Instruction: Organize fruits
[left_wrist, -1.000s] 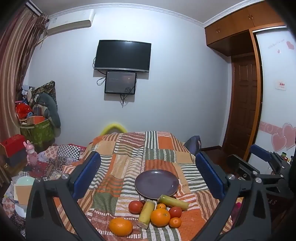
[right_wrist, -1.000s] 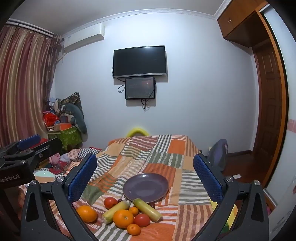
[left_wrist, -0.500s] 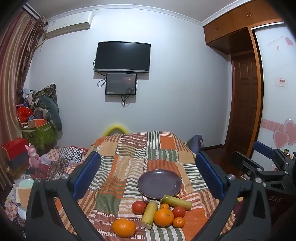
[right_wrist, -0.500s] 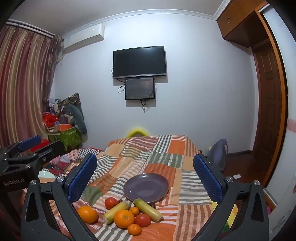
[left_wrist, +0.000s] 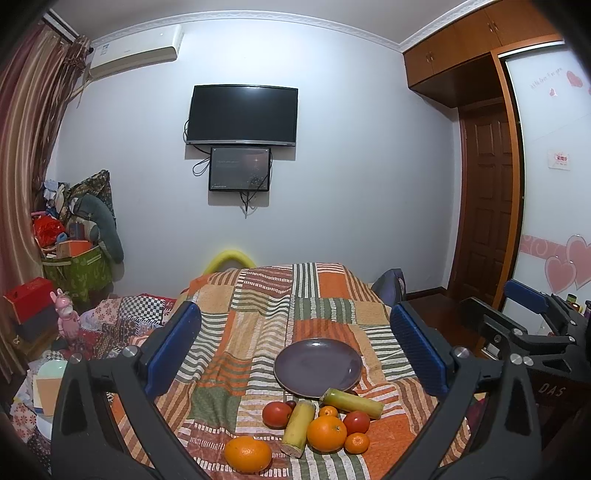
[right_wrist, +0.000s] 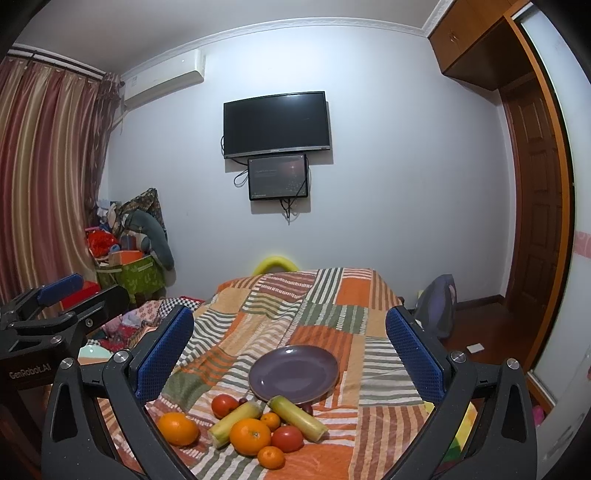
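Striped patchwork cloth (left_wrist: 258, 332) carries a round, seemingly glazed plate (left_wrist: 317, 363).

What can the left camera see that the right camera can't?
Only the left camera shows the pink hearts on the wardrobe, the pink bunny toy and the right gripper from the side. Only the right camera shows the left gripper from the side and a white paper on the floor. Both show the purple plate, oranges, tomatoes, the TV and the striped quilt.
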